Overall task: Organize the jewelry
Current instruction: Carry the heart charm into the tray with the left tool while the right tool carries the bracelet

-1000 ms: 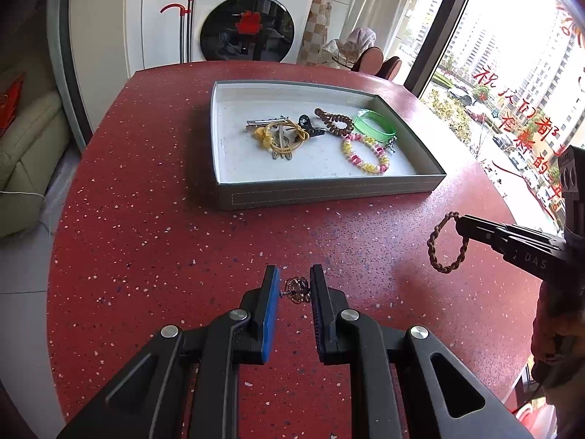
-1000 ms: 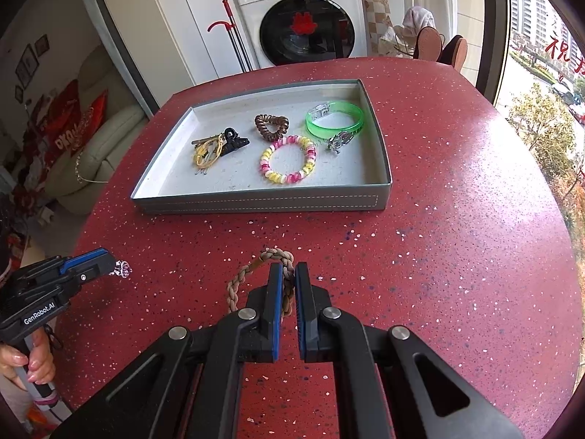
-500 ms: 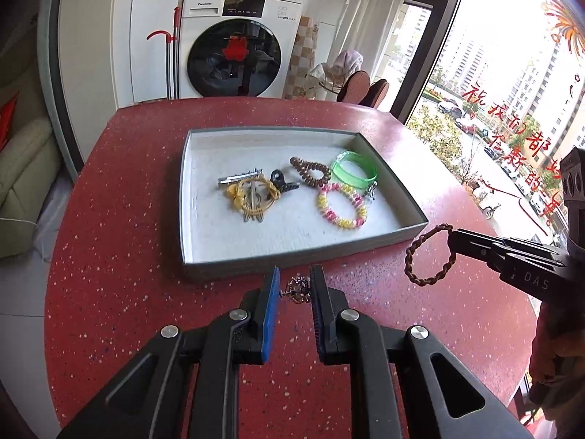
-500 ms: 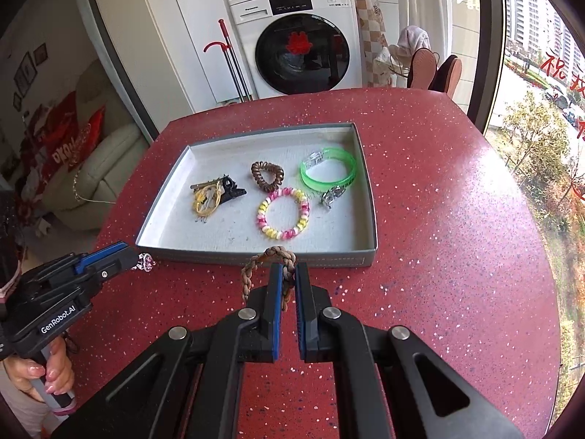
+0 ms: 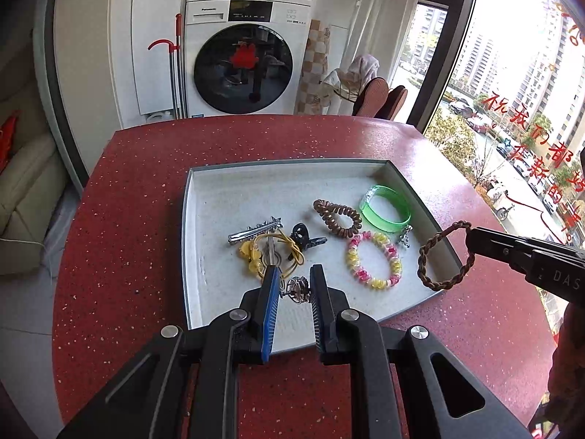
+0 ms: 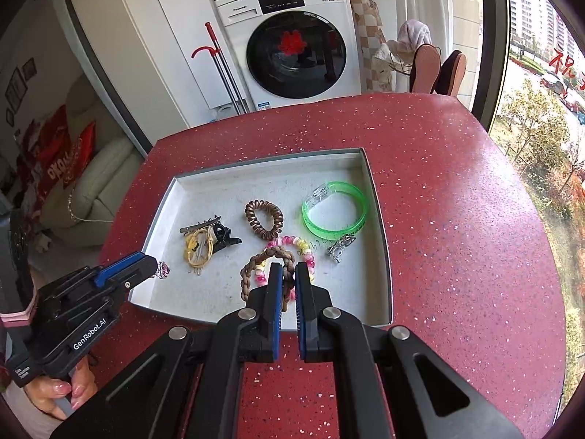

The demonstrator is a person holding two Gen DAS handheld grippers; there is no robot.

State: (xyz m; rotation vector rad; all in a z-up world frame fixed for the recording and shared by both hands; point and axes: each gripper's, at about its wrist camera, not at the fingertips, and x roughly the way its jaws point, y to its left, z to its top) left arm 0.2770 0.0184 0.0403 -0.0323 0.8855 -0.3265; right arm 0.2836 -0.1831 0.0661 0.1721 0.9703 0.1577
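A grey tray [image 5: 190,219] [image 6: 380,219] sits on the red table. It holds a green bangle [image 5: 385,209], a brown coil tie [image 5: 338,217], a pink-yellow bracelet [image 5: 374,265], a yellow tie [image 5: 268,252], a black clip [image 5: 305,237] and a silver clip [image 5: 254,230]. My left gripper [image 5: 294,289] is shut on a small jewelled ring [image 5: 297,289] above the tray's near side; it shows in the right wrist view [image 6: 155,267] with the ring [image 6: 162,270]. My right gripper [image 6: 289,274] is shut on a braided brown bracelet [image 6: 261,267] [image 5: 440,256] over the tray's right part.
A washing machine [image 5: 241,58] and a red-handled mop [image 5: 175,69] stand beyond the table's far edge. Chairs [image 5: 380,102] and a window are at the right. A sofa [image 6: 95,183] is at the left. A small silver charm [image 6: 340,247] lies by the bangle.
Both grippers have moved forward from above the bare table to over the tray, each still holding its piece.
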